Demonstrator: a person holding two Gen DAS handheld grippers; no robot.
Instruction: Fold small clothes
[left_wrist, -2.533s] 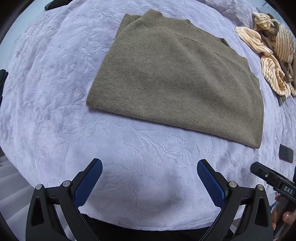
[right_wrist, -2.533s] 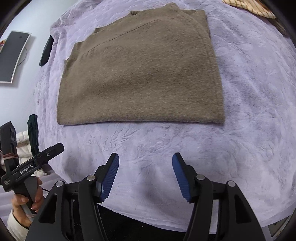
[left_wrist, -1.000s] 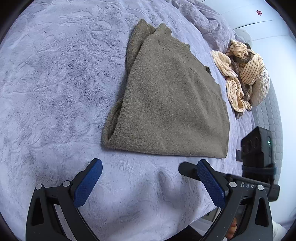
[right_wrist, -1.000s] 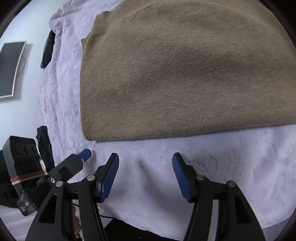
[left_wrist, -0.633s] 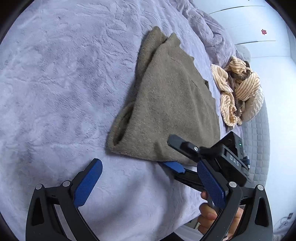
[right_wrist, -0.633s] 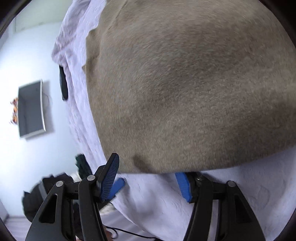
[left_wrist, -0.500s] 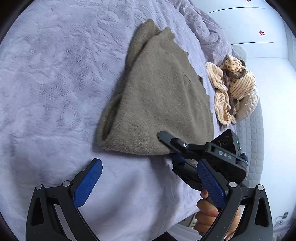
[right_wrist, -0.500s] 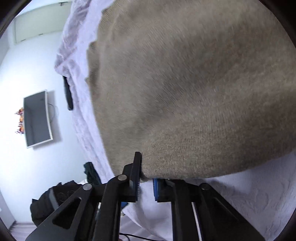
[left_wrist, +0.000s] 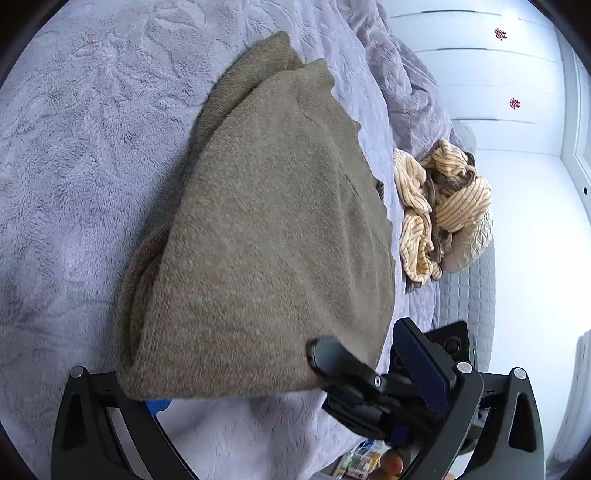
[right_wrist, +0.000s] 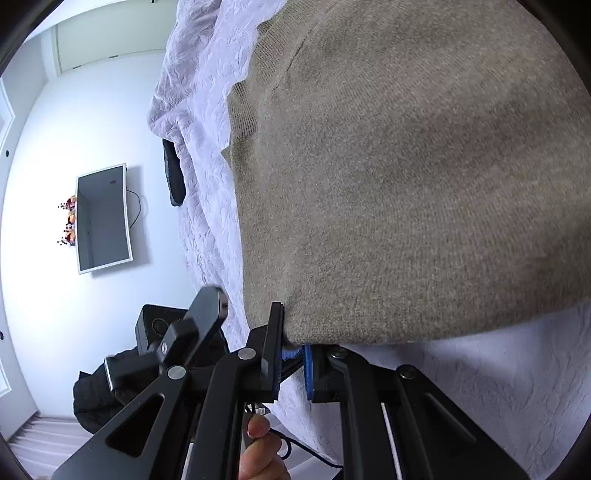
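Where the pale lilac embossed bedspread (left_wrist: 74, 155) runs toward white walls with a wall screen (right_wrist: 103, 218), a folded olive knit sweater (left_wrist: 266, 229) lies on the bed beside a crumpled cream striped garment (left_wrist: 443, 206). The right tool (right_wrist: 293, 354) is clenched on the sweater's near corner. The left tool (left_wrist: 280, 384) stands wide, released, its fingers straddling the near hem.
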